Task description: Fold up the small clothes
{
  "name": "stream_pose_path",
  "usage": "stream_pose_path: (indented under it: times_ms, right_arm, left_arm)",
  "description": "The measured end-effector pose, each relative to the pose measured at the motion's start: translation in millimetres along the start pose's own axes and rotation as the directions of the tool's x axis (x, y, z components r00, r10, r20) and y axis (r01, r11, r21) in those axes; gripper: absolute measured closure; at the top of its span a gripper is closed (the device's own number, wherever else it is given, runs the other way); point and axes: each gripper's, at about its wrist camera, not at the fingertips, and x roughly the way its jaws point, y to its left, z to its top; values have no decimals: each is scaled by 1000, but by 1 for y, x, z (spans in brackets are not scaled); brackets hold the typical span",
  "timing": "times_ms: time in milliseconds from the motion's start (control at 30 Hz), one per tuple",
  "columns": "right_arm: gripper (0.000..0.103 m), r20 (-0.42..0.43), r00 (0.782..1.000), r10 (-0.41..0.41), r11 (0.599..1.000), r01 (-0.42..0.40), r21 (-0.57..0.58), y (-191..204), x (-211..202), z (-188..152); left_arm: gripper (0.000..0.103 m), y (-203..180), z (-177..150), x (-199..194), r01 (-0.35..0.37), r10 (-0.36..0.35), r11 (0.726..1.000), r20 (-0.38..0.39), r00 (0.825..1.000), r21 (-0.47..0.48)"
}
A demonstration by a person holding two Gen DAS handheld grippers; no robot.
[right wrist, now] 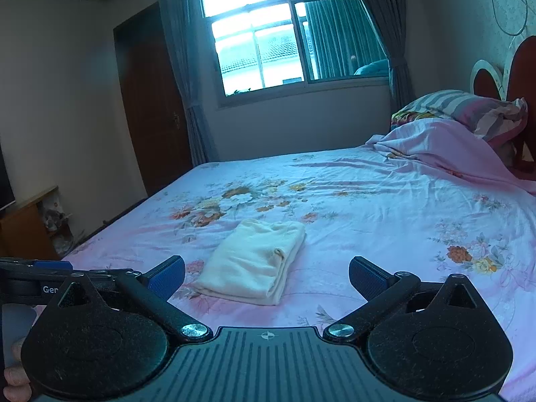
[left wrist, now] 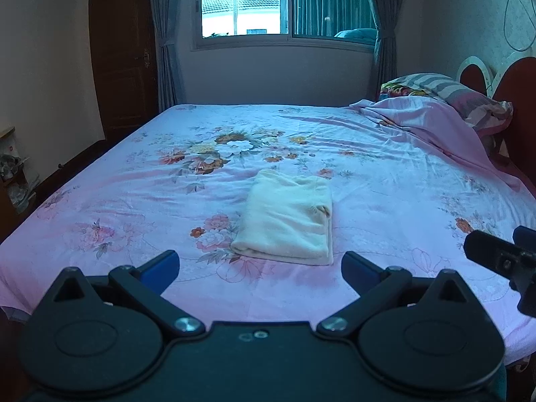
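Note:
A small cream garment [left wrist: 286, 217] lies folded into a neat rectangle on the pink floral bed sheet [left wrist: 134, 201], near the front middle of the bed. It also shows in the right wrist view [right wrist: 256, 261]. My left gripper [left wrist: 259, 269] is open and empty, held just short of the garment's near edge. My right gripper [right wrist: 267, 276] is open and empty, also just short of the garment. Part of the right gripper [left wrist: 502, 261] shows at the right edge of the left wrist view, and the left gripper [right wrist: 37, 278] at the left edge of the right wrist view.
A striped pillow [left wrist: 452, 93] and a bunched pink cover [left wrist: 418, 117] lie at the far right by the red headboard [left wrist: 519, 83]. A window [left wrist: 251, 3] with curtains is behind the bed. A wooden door [left wrist: 120, 60] and a low cabinet [right wrist: 30, 227] stand to the left.

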Motion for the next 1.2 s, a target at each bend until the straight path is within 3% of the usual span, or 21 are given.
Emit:
stream_pose_path:
  times_ms: [1200]
  right_arm:
    - [0, 16, 999, -36, 999, 35, 31, -2, 1, -4]
  left_arm:
    - [2, -5, 3, 17, 34, -34, 999, -9, 999, -7]
